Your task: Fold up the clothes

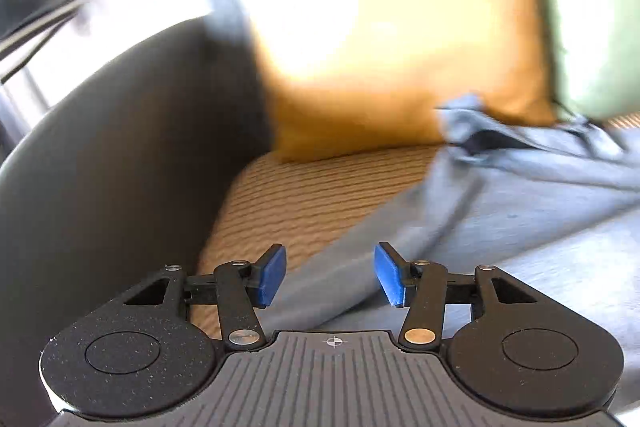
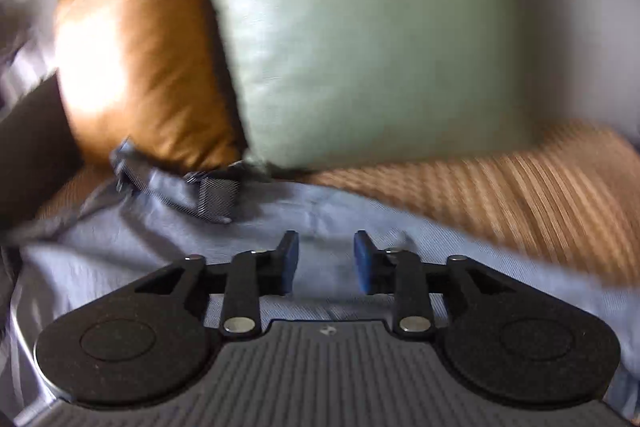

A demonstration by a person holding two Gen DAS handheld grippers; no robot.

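Note:
A light blue-grey garment point(image 1: 500, 211) lies spread on a ribbed tan sofa seat point(image 1: 304, 195). Its bunched end with a dark striped lining point(image 2: 214, 201) rests against the cushions. My left gripper point(image 1: 330, 275) is open and empty, its blue pads above the garment's left edge. My right gripper point(image 2: 326, 261) is open and empty, hovering just over the garment's point(image 2: 160, 259) middle. Both views are blurred by motion.
An orange cushion point(image 1: 400, 39) and a pale green cushion point(image 2: 380, 39) lean at the back of the seat point(image 2: 540, 195). A dark sofa armrest point(image 1: 120, 147) curves along the left. Bright floor and furniture legs show beyond it.

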